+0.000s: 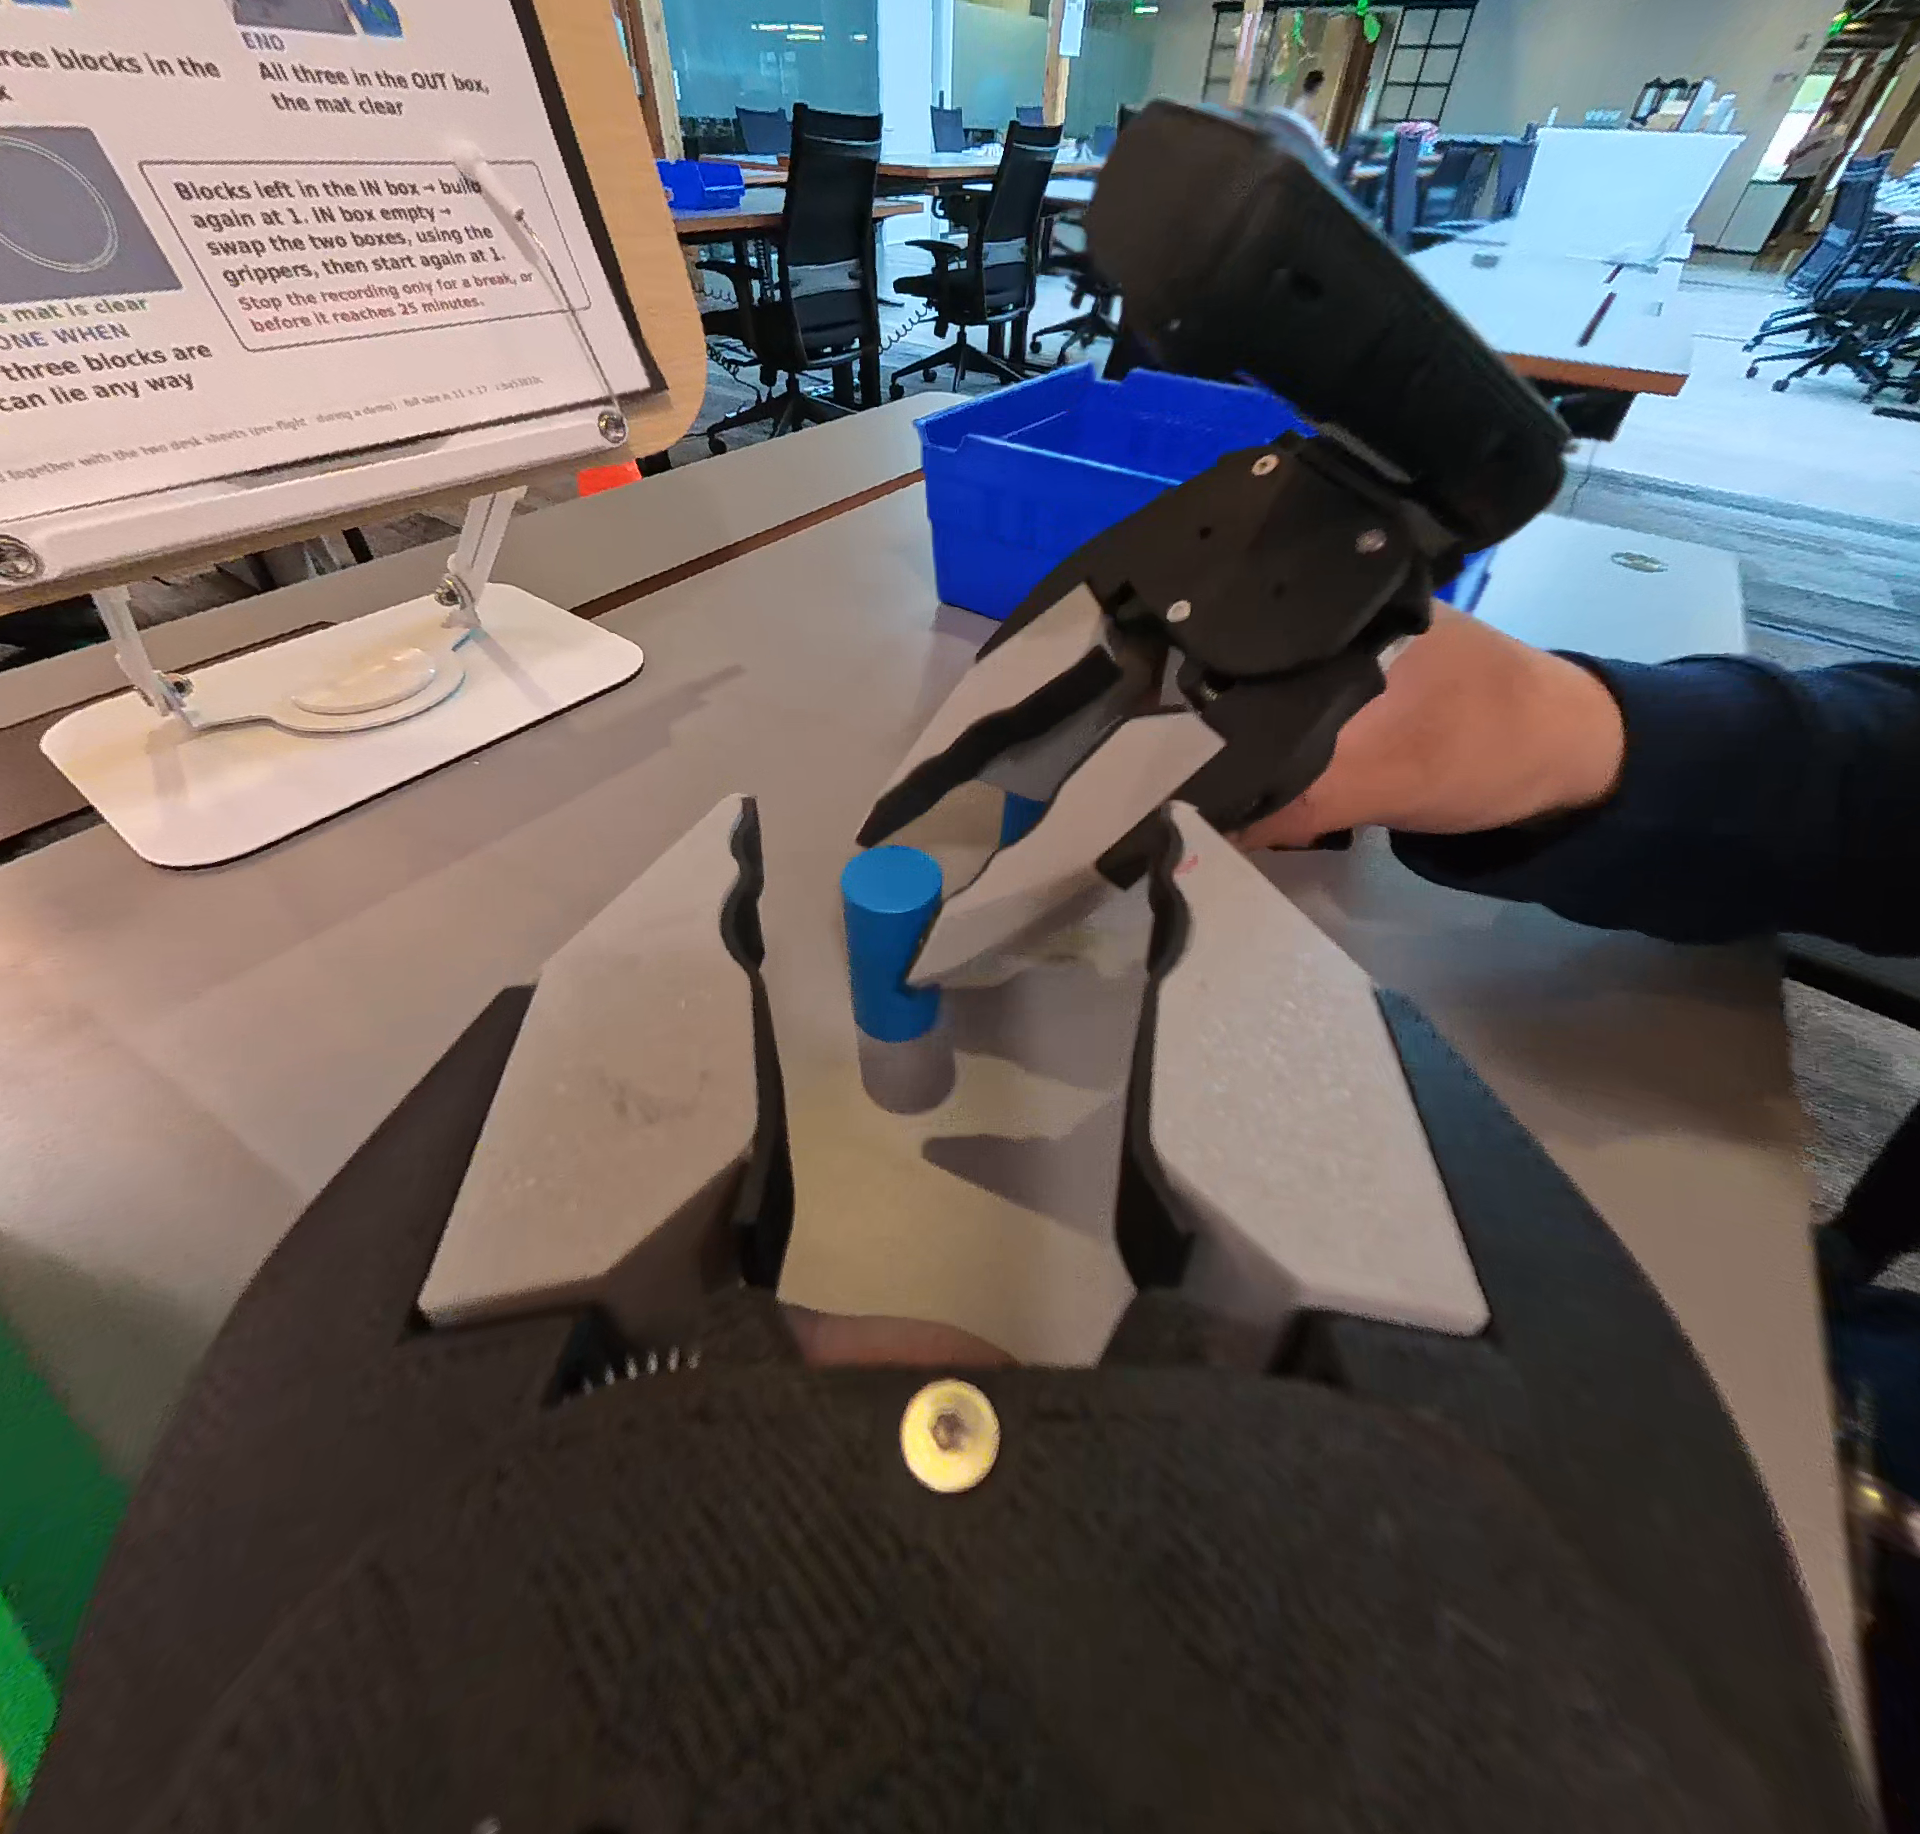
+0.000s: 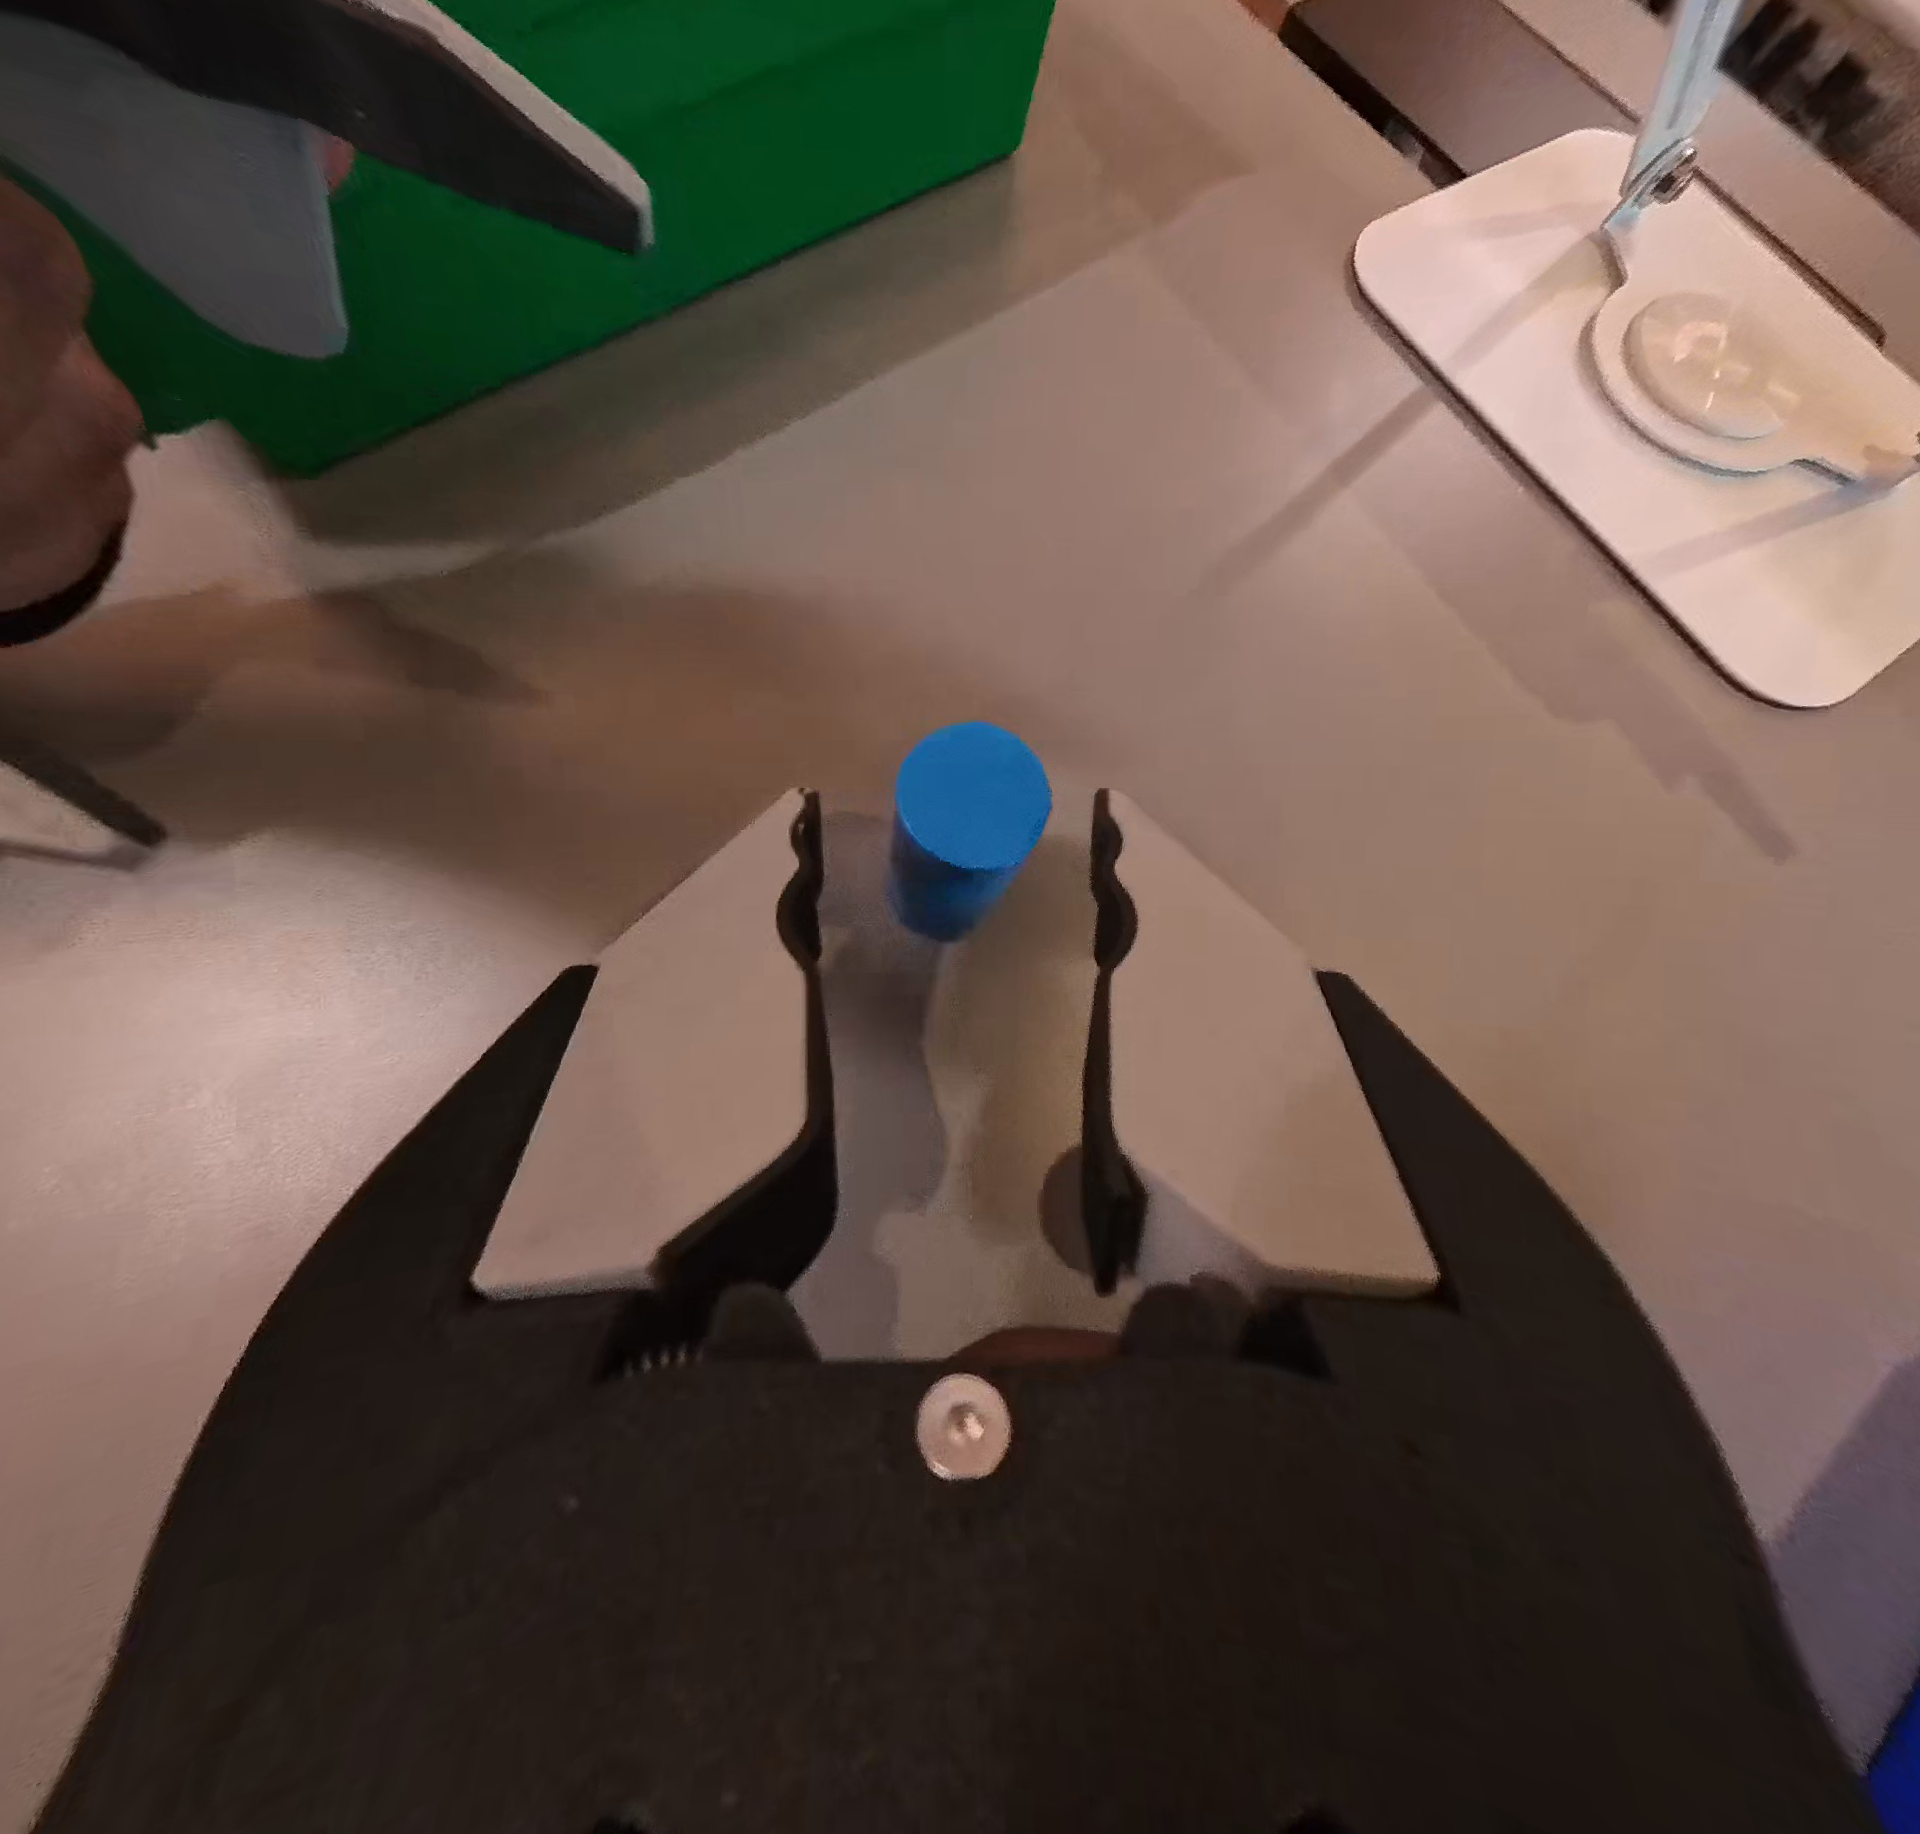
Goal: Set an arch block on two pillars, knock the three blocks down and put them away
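Note:
A blue cylinder block (image 1: pixel 891 937) stands upright on the grey table (image 1: pixel 312 1005). My right gripper (image 1: pixel 891 906) reaches in from the right, tilted down. It is open, with one finger on each side of the cylinder. In the right wrist view the cylinder (image 2: pixel 968 828) stands between my right gripper's (image 2: pixel 951 797) open fingertips, with a gap on both sides. My left gripper (image 1: pixel 956 828) is open and empty, just short of the cylinder. It also shows at the top left of the right wrist view (image 2: pixel 483 278). No other block is clearly visible.
A blue bin (image 1: pixel 1039 496) stands behind the right gripper. A green box (image 2: pixel 727 122) stands by the left gripper. An instruction board (image 1: pixel 312 226) leans on a white stand with a flat base (image 1: pixel 343 704) (image 2: pixel 1662 413). A person's hand (image 1: pixel 1455 735) holds the right gripper. My hands' fingertips stand some 9 centimetres from each other.

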### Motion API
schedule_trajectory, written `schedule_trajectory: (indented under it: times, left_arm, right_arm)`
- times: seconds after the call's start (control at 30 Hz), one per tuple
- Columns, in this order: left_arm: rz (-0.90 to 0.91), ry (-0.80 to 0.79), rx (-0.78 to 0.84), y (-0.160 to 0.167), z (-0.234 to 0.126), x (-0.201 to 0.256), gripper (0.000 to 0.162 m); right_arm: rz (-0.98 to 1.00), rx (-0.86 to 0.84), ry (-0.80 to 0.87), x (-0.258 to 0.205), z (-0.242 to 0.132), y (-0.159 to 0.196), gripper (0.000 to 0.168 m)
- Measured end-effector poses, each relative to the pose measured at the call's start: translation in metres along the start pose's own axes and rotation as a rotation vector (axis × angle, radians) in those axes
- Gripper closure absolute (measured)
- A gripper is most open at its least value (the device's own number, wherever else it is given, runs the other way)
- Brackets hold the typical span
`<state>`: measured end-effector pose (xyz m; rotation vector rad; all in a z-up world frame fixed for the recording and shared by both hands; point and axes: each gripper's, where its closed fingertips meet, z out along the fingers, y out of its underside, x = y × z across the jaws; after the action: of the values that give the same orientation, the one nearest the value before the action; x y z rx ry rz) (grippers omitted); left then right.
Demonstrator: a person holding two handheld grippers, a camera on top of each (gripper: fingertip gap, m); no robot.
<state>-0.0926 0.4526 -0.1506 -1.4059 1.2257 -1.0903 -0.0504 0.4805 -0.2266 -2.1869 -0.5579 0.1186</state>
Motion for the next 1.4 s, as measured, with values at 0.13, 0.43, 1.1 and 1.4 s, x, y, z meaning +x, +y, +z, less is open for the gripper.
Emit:
schedule_trajectory:
  times: [0.13, 0.43, 1.1, 1.4]
  left_arm:
    - [0.017, -0.014, 0.004, -0.027, -0.049, 0.0, 0.092]
    - [-0.041, -0.326, -0.644, 0.059, -0.142, -0.134, 0.099]
    - [0.914, -0.652, -0.791, 0.002, -0.117, -0.156, 0.155]
    - [1.526, -0.459, -0.431, -0.046, 0.012, -0.005, 0.155]
  right_arm:
    - [-0.021, 0.101, 0.002, -0.005, -0.036, -0.005, 0.121]
    - [0.034, 0.2, -0.035, -0.006, -0.079, 0.014, 0.122]
    - [0.073, 0.266, -0.294, -0.03, -0.108, 0.0, 0.12]
    - [-0.002, 0.156, -0.4, -0.012, -0.122, -0.066, 0.108]
